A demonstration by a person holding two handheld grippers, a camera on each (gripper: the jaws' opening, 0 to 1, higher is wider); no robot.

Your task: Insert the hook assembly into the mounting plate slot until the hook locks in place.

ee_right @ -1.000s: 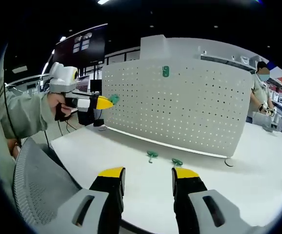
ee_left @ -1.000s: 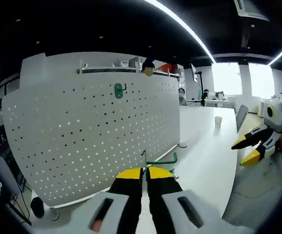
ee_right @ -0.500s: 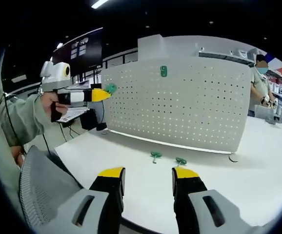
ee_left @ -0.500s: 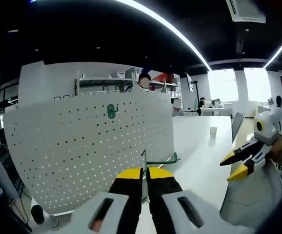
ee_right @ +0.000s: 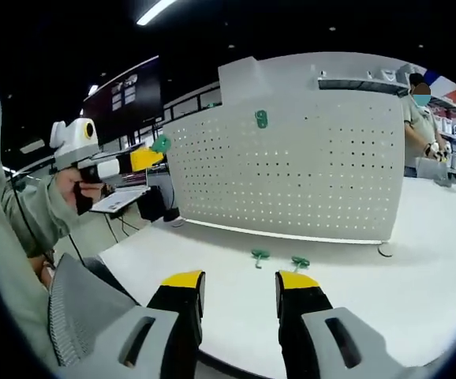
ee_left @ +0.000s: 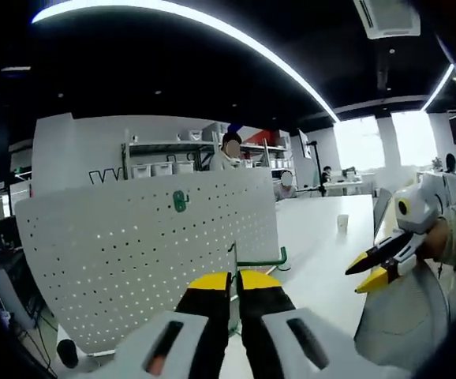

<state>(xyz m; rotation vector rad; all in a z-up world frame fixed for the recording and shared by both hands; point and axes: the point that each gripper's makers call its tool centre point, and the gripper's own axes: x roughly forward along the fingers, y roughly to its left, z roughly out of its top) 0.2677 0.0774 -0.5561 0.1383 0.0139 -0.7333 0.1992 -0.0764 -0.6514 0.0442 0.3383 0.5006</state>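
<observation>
A white pegboard mounting plate [ee_left: 149, 253] [ee_right: 307, 174] stands upright on the white table [ee_right: 354, 284], with one green hook [ee_left: 181, 200] [ee_right: 261, 119] fixed near its top. My left gripper [ee_left: 234, 278] is shut on a green hook assembly [ee_left: 261, 259], held in the air in front of the plate; in the right gripper view the left gripper [ee_right: 151, 155] is at the left with the green piece [ee_right: 162, 143] at its tip. My right gripper [ee_right: 238, 280] is open over the table's near edge, empty. Two more green hooks [ee_right: 259, 256] [ee_right: 300, 261] lie on the table.
A grey mesh chair back [ee_right: 78, 316] is at the near left. A person [ee_right: 421, 118] stands behind the plate's right end, and others [ee_left: 232, 148] show past its top. A small cup [ee_left: 342, 222] stands on the far table. Shelving [ee_left: 173, 158] rises behind the plate.
The left gripper has risen with the hook assembly, so the plate sits lower in its view. The right gripper stays open and has shifted slightly.
</observation>
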